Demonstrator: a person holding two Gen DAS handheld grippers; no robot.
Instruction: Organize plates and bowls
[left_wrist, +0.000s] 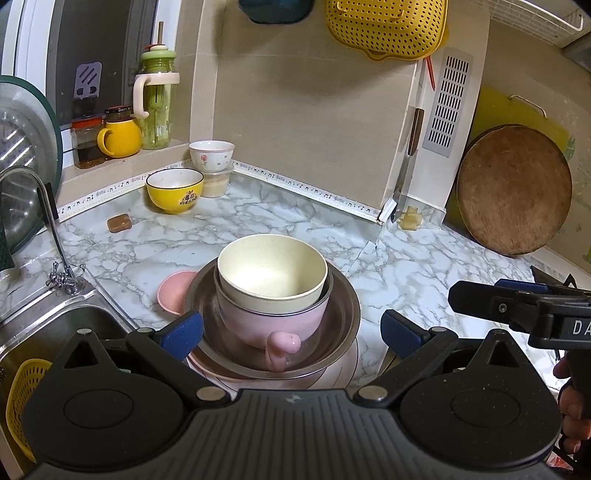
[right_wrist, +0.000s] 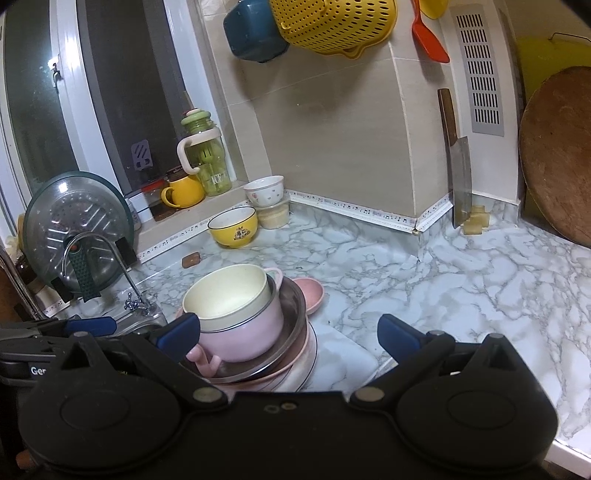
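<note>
A cream bowl sits nested in a pink mug-like bowl, its handle turned toward the left gripper. Both rest inside a steel bowl, which stands on pink plates at the bottom of the pile. The whole stack lies just ahead of the left gripper, framed between its blue pads, so it looks lined up for a grasp or a check. Those jaws are spread wide and hold nothing.

The stacking goes roughly from widest below to smallest on top, which keeps the pile steady, I'd judge. A small pink dish lies beside the stack on its far left, touching or nearly touching the steel bowl, not yet nested.

The right gripper hovers off to the right of the stack, jaws also released and empty, with bare marbled surface in front of it.

Farther ahead, by the wall, a yellow bowl stands apart, and a white flowered bowl sits on a lidded tub. Those probably remain to be gathered. The sink is to the left.
</note>
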